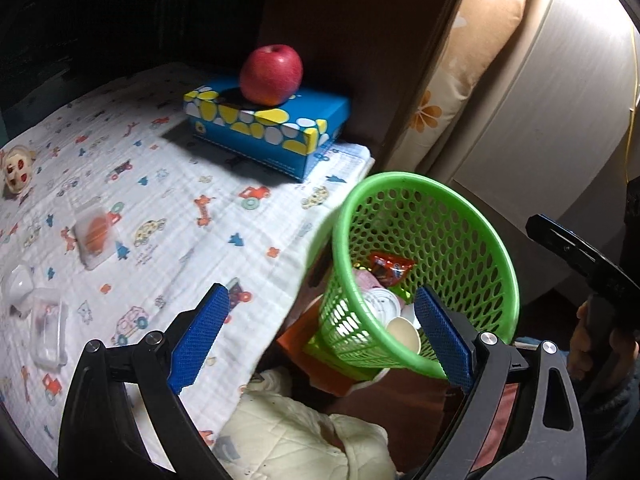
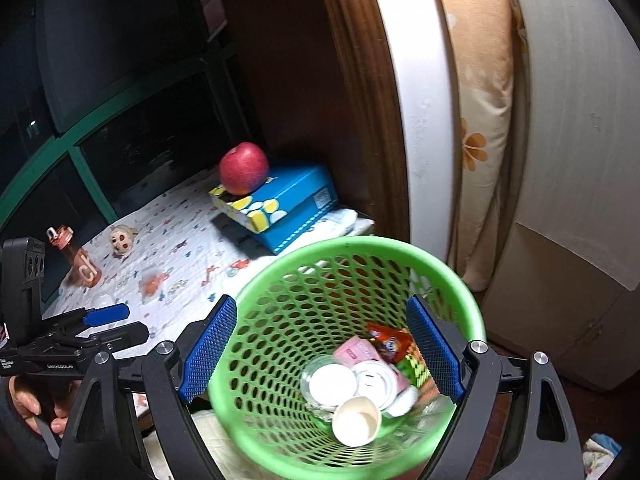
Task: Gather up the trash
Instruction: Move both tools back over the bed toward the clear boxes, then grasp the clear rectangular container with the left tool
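A green mesh basket (image 1: 432, 240) stands beside the table's right edge. It holds a paper cup (image 2: 356, 420), a white lid (image 2: 376, 382), a pink packet and a red wrapper (image 2: 390, 344). My left gripper (image 1: 320, 336) is open and empty, hanging over the table edge and the basket's near rim. My right gripper (image 2: 322, 348) is open above the basket's mouth with nothing pinched. On the patterned cloth (image 1: 180, 184) lie a clear packet with an orange item (image 1: 94, 236), a clear plastic tray (image 1: 48, 328) and a white piece (image 1: 18, 280).
A red apple (image 1: 271, 76) sits on a blue tissue box (image 1: 272, 132) at the table's back. A toy monkey head (image 1: 16, 168) and an orange bottle (image 2: 76, 260) stand at the left. A dark window lies behind, white furniture (image 1: 560, 120) to the right, and a padded cloth (image 1: 296, 432) below.
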`<state>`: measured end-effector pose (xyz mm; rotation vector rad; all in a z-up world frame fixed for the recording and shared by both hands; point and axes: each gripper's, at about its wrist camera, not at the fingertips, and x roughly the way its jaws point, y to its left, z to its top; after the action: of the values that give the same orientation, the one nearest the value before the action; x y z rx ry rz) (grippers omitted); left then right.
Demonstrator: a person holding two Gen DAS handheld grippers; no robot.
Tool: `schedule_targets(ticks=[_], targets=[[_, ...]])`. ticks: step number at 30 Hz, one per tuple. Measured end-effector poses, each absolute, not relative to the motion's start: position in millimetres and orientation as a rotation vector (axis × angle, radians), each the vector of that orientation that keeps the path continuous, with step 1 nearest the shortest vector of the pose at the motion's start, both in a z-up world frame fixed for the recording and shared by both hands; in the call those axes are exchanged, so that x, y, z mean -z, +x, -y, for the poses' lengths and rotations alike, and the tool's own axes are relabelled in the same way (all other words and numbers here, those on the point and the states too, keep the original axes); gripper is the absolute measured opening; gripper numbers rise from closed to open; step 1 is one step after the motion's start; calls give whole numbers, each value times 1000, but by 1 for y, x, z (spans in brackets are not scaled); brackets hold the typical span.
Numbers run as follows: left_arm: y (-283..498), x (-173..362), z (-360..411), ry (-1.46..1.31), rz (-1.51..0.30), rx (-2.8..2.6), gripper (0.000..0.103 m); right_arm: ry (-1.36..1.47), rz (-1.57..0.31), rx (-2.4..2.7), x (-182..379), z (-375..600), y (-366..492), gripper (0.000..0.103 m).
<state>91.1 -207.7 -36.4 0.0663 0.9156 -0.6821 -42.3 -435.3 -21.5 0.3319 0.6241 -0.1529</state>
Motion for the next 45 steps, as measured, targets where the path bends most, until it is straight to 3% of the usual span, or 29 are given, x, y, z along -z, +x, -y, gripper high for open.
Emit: schedule_targets(ticks=[25, 38, 45], targets=[[158, 83, -3, 13, -926, 199, 91, 235, -705, -144, 27, 299, 46, 84], [190, 122, -15, 37, -1012, 203, 91, 200, -760, -193, 37, 269, 78, 84], [199, 132, -14, 63, -1032, 201, 85, 194, -786, -209, 45, 259, 92, 84]])
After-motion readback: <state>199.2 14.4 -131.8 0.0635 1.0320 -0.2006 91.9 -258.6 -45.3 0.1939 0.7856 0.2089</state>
